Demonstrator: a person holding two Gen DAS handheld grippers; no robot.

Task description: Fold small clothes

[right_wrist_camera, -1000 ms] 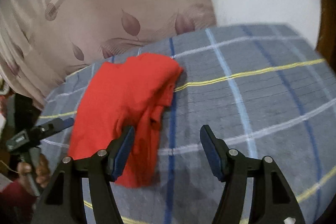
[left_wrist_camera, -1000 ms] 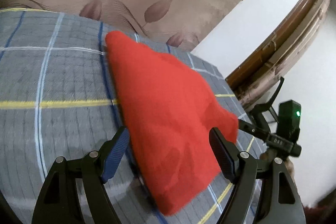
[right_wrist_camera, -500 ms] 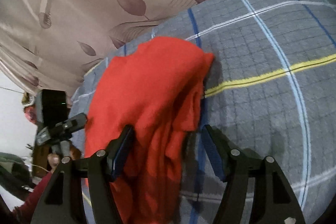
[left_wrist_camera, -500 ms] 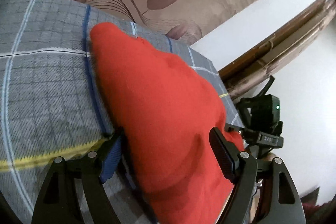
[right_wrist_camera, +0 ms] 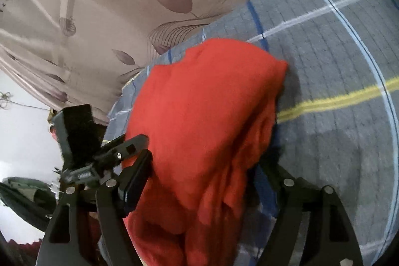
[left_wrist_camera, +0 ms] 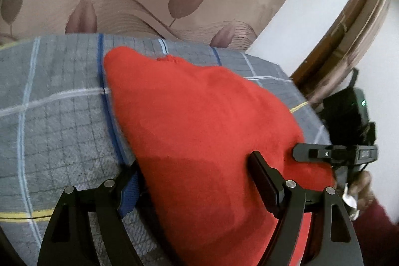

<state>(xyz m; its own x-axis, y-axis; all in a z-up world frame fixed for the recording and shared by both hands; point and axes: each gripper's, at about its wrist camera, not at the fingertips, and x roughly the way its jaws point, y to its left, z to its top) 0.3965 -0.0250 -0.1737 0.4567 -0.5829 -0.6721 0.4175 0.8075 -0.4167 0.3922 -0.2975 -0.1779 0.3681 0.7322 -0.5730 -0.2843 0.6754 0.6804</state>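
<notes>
Left wrist view: your wide-open left gripper [left_wrist_camera: 194, 181] straddles the red garment [left_wrist_camera: 199, 121], which runs lengthwise toward upper left, while your right gripper [right_wrist_camera: 209, 181], jaws opening, seemingly straddles its other near corner.

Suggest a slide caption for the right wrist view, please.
Opening right claw straddles red garment on plaid bedcover.
</notes>
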